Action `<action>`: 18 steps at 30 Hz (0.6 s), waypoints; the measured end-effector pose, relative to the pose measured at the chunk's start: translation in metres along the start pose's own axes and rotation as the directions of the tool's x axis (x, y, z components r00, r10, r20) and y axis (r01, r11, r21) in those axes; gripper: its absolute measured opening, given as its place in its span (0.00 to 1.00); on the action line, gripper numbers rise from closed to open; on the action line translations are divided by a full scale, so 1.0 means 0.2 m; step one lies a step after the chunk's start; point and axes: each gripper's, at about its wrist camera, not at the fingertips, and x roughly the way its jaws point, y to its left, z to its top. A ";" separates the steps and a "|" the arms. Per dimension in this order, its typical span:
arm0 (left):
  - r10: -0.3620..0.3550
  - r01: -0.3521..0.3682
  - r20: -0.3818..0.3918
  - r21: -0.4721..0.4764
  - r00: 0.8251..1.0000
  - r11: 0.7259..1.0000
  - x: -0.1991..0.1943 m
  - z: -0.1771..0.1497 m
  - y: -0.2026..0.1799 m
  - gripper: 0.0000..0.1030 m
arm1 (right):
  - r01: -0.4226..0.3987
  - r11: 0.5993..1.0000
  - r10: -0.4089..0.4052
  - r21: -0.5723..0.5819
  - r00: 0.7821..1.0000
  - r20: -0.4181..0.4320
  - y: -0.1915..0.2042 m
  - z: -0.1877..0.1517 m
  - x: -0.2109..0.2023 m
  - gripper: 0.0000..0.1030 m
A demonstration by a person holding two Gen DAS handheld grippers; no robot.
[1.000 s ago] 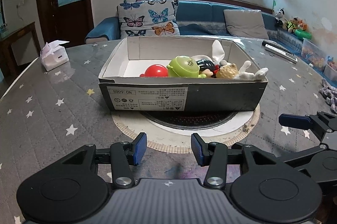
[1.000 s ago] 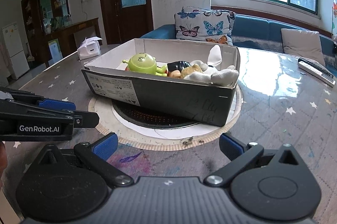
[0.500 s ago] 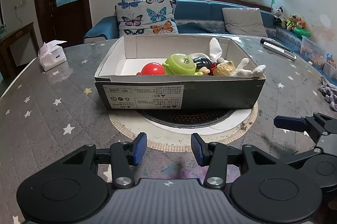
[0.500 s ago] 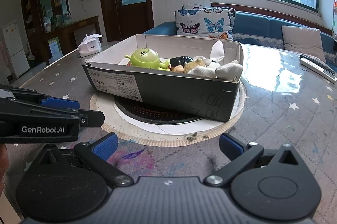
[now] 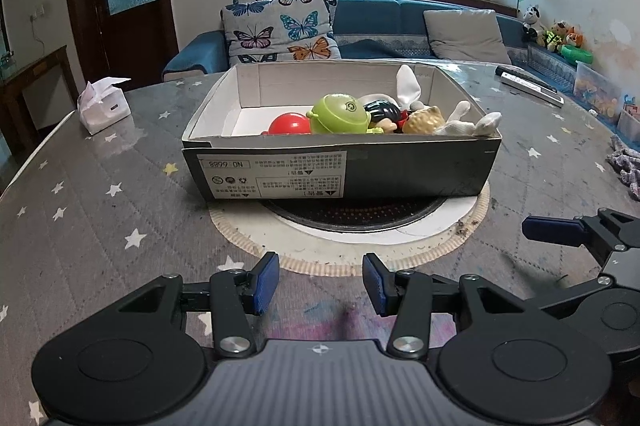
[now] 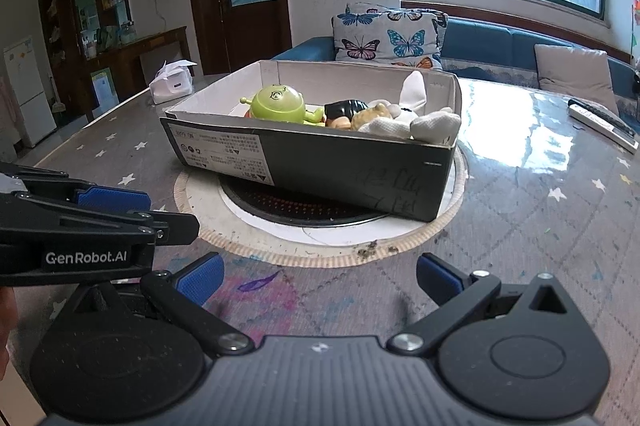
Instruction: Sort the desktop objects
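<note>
A black cardboard box with a white inside stands on the round hob at the table's middle; it also shows in the right wrist view. It holds a green alien toy, a red ball, a dark-haired doll, a tan toy and a white plush. My left gripper is open and empty, low over the table in front of the box. My right gripper is open wide and empty, beside it to the right.
A white tissue box sits at the far left. A remote control lies far right, and a grey cloth at the right edge. A sofa with a butterfly cushion stands behind the table.
Both grippers have drawn back slightly and risen, so the box looks a little further off and lower. Nothing was gripped or released.
</note>
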 end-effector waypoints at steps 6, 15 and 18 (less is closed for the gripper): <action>-0.001 0.001 0.005 -0.027 1.000 1.000 -0.04 -0.01 0.01 0.47 | 0.010 1.000 -0.010 -0.008 1.000 0.012 0.01 0.00 -0.04 1.00; -0.006 0.007 0.020 -0.044 1.000 0.999 -0.09 -0.02 0.04 0.47 | 0.042 0.998 -0.041 -0.037 0.999 0.034 0.01 0.01 -0.10 1.00; 0.001 0.000 0.026 -0.034 1.000 0.999 -0.10 -0.01 0.04 0.47 | 0.054 0.997 -0.052 -0.063 0.998 0.045 0.01 0.04 -0.12 1.00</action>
